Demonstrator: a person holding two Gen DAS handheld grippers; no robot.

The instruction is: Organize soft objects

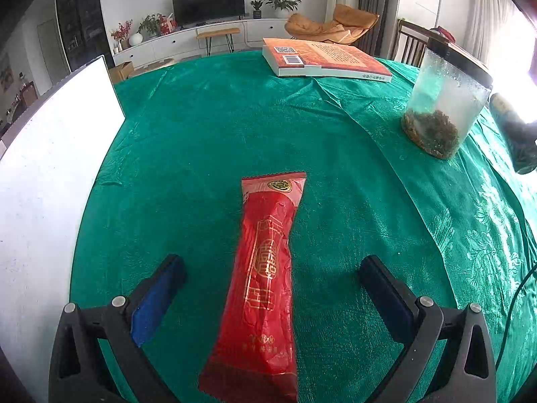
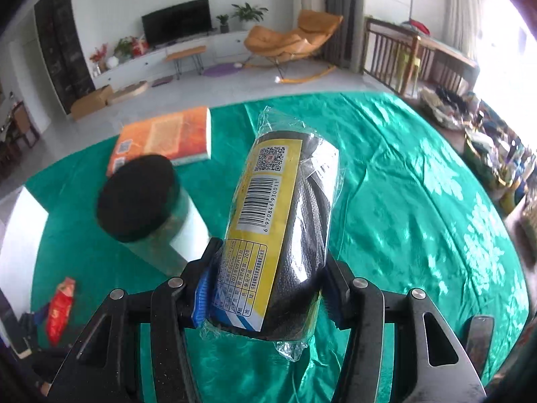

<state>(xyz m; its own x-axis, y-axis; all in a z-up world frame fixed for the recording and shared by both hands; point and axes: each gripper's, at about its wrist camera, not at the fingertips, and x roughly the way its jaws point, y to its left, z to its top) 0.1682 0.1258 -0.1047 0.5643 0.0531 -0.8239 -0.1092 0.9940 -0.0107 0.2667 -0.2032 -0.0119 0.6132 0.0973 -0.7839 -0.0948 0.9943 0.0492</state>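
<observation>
A black roll wrapped in clear plastic with a yellow label (image 2: 282,221) is being pinched by the right claw (image 2: 268,288), both pads being pressed against its lower end, and it is being held clear of the green-clothed counter (image 2: 419,201). The left claw (image 1: 272,275) is being kept spread wide, nothing being gripped; a red packet (image 1: 265,268) is lying flat on the cloth between its fingers, untouched. Further out, a clear jar with a black lid (image 2: 141,201), a white board (image 1: 50,184) and an orange book (image 1: 322,58) are being left where they stand. Judged from this, the task is being carried through its early part: one soft item is in hand, one is waiting, and no sorted pile is being shown. Counted: one roll, one packet, one jar, one book, one board
</observation>
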